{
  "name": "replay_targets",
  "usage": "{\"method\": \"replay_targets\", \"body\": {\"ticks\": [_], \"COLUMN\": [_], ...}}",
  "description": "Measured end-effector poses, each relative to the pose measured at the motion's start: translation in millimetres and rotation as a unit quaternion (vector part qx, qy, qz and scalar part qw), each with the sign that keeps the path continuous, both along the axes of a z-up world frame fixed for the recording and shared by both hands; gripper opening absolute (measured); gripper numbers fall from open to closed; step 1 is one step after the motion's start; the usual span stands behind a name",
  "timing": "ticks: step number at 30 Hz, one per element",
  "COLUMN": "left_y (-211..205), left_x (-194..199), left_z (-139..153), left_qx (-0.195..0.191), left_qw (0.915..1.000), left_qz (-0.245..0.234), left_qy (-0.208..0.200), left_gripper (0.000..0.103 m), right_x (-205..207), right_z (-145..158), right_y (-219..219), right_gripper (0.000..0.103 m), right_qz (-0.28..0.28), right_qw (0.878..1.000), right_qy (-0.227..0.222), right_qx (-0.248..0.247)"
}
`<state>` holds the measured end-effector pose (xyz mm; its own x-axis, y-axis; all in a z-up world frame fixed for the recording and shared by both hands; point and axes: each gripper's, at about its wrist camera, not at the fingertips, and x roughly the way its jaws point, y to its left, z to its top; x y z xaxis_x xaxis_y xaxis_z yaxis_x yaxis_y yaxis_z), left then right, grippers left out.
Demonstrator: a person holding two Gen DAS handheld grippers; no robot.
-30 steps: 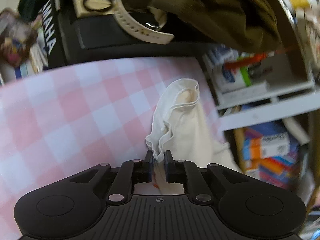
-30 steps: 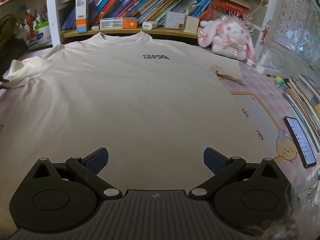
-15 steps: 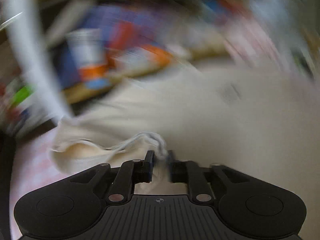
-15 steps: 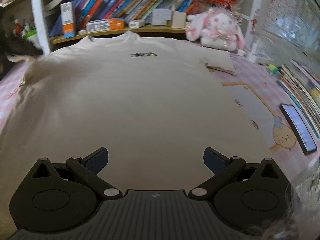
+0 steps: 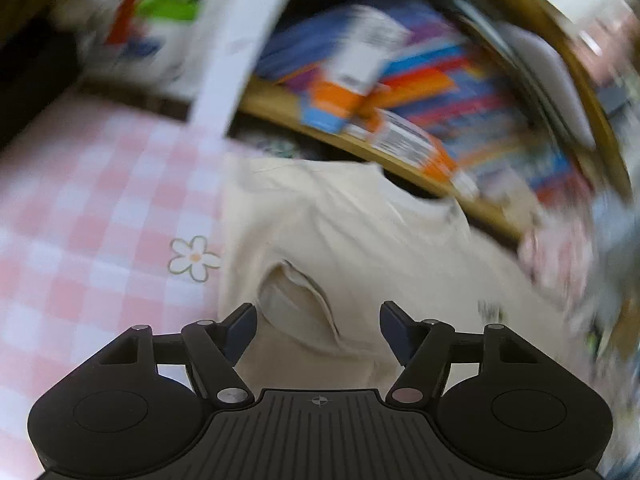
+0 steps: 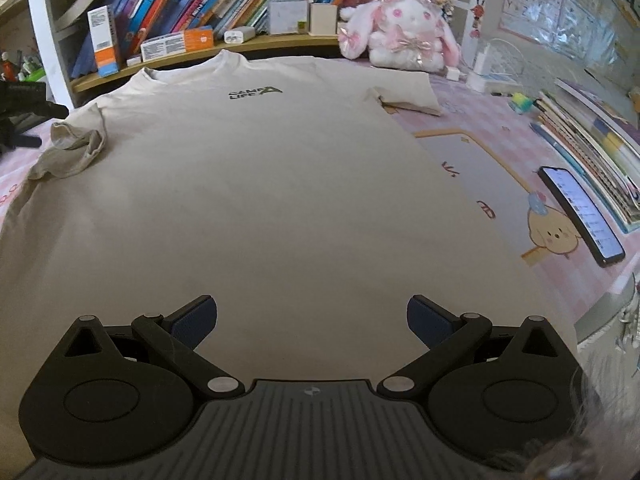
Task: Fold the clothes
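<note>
The cream T-shirt (image 6: 256,184) lies face up across the pink checked worktop (image 5: 88,208), collar at the far side by the bookshelf (image 6: 208,46), hem at the near edge, its small chest logo (image 6: 255,93) readable. It is spread flat, which I take as the set-up for folding. The far left sleeve (image 6: 72,148) is the exception: it sits turned in on the shoulder in a loose, rumpled heap, its open cuff showing, so it looks like a rough first fold that wants smoothing. The far right sleeve (image 6: 404,98) lies out flat on the worktop.

The left tongs (image 5: 318,326) hover just over that bunched sleeve, spread wide and gripping nothing; that view is blurred, so finer detail is lost. The right tongs (image 6: 312,322) are over the near hem, also spread wide and empty, probably placed to take the bottom edge.

Around it: a pink plush rabbit (image 6: 400,34) at the far right close to the flat sleeve, a lit phone (image 6: 580,214) and a stack of books (image 6: 592,140) along the right. None touches the shirt, though the rabbit crowds any pull on that sleeve.
</note>
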<state>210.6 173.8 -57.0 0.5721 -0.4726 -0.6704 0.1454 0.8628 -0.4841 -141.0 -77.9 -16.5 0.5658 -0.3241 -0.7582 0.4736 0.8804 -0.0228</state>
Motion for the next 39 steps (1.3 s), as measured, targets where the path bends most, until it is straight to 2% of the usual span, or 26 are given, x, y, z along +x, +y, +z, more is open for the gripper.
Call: {"method": "replay_targets", "body": {"ticks": [2, 3, 4, 6, 7, 8, 9, 10, 11, 13, 14, 15, 17, 19, 20, 22, 26, 28, 30, 31, 32, 33, 36, 38, 39], "left_y": [-1.2, -2.8, -5.4, -19.7, -32.0, -47.4, -62.7, -78.0, -90.5, -85.2, -76.6, -62.4, -30.6, -13.3, -11.0, -11.5, -16.3, -20.6, -27.8, -30.1, -32.4, -34.9, -51.6, -79.8, -97.4], "left_x": [12.9, 18.2, 21.8, 26.5, 29.0, 31.6, 34.3, 37.0, 38.3, 32.3, 29.8, 29.1, 26.5, 23.2, 21.6, 16.6, 8.0, 10.7, 16.9, 19.7, 22.5, 25.3, 32.2, 42.4, 48.5], "left_z": [-8.9, -11.6, -12.0, -3.1, 4.7, 11.2, 17.8, 24.4, 30.5, 38.0, 40.7, 42.0, 41.6, 38.7, 35.8, 30.4, 23.3, 17.4, 14.6, 13.4, 12.1, 12.1, 26.7, 36.3, 38.0], "left_qx": [-0.004, -0.010, -0.019, -0.032, -0.041, -0.053, -0.066, -0.079, -0.086, -0.087, -0.090, -0.088, -0.074, -0.020, 0.012, 0.050, 0.107, 0.121, 0.110, 0.109, 0.108, 0.107, 0.096, 0.062, 0.040], "left_qw": [0.9993, 0.9987, 0.9982, 0.9986, 0.9990, 0.9983, 0.9957, 0.9914, 0.9865, 0.9832, 0.9827, 0.9857, 0.9931, 0.9978, 0.9982, 0.9972, 0.9928, 0.9915, 0.9927, 0.9929, 0.9932, 0.9934, 0.9945, 0.9952, 0.9942], "left_qz": [0.026, 0.037, 0.044, 0.038, 0.015, -0.025, -0.064, -0.103, -0.136, -0.151, -0.148, -0.126, -0.061, -0.023, -0.020, -0.026, -0.030, -0.034, -0.039, -0.039, -0.039, -0.037, -0.024, -0.058, -0.090], "left_qy": [0.024, 0.034, 0.036, 0.020, 0.006, -0.002, -0.011, -0.020, -0.029, -0.054, -0.065, -0.069, -0.068, -0.060, -0.055, -0.050, -0.046, -0.033, -0.031, -0.026, -0.022, -0.019, -0.036, -0.048, -0.043], "left_gripper": [0.032, 0.003, 0.001, 0.002, 0.002, 0.008, 0.024, 0.043, 0.049, 0.051, 0.051, 0.051, 0.049, 0.048, 0.048, 0.048, 0.048, 0.045, 0.042, 0.021, 0.006, 0.002, 0.002, 0.002, 0.004], "right_x": [-3.2, -5.4, -7.7, -12.2, -13.5, -14.7, -15.9, -16.0, -15.3, -14.2, -13.7, -13.5, -14.5, -15.1, -15.4, -14.8, -10.7, -9.4, -8.9, -9.4, -10.0, -11.3, -17.3, -22.6, -25.2], "right_z": [0.6, 0.7, 0.8, 0.9, 0.8, 0.7, 0.6, -0.1, 0.1, 1.2, 2.0, 2.2, 2.3, -0.1, -1.3, -3.6, -5.5, -6.4, -6.9, -6.8, -6.7, -6.8, -6.4, -6.9, -7.1], "right_y": [-0.3, -0.9, -1.6, -4.2, -5.6, -7.0, -8.3, -8.6, -8.3, -6.3, -4.7, -2.4, 0.1, -2.3, -3.5, -5.9, -2.0, -0.2, 0.1, -0.4, -0.8, -1.7, -6.0, -11.6, -14.5], "right_gripper": [0.102, 0.102, 0.102, 0.102, 0.102, 0.102, 0.102, 0.102, 0.102, 0.102, 0.102, 0.102, 0.102, 0.102, 0.102, 0.102, 0.102, 0.102, 0.102, 0.102, 0.102, 0.102, 0.102, 0.102, 0.102], "right_qz": [-0.004, -0.007, -0.012, -0.022, -0.028, -0.033, -0.039, -0.042, -0.043, -0.039, -0.036, -0.030, -0.022, -0.028, -0.032, -0.038, -0.023, -0.015, -0.013, -0.013, -0.014, -0.016, -0.027, -0.042, -0.050], "right_qw": [1.000, 1.000, 1.000, 1.000, 1.000, 0.999, 0.999, 0.999, 0.999, 0.999, 0.999, 0.999, 1.000, 1.000, 0.999, 0.999, 1.000, 1.000, 1.000, 1.000, 1.000, 1.000, 0.999, 0.999, 0.998], "right_qy": [0.001, 0.002, 0.003, 0.005, 0.006, 0.008, 0.009, 0.012, 0.012, 0.011, 0.010, 0.009, 0.008, 0.011, 0.012, 0.014, 0.015, 0.016, 0.016, 0.015, 0.015, 0.015, 0.016, 0.016, 0.016], "right_qx": [-0.002, -0.003, -0.004, -0.004, -0.004, -0.003, -0.002, -0.002, -0.002, -0.003, -0.004, -0.007, -0.010, -0.002, 0.002, 0.010, 0.015, 0.017, 0.018, 0.018, 0.019, 0.019, 0.019, 0.021, 0.022]}}
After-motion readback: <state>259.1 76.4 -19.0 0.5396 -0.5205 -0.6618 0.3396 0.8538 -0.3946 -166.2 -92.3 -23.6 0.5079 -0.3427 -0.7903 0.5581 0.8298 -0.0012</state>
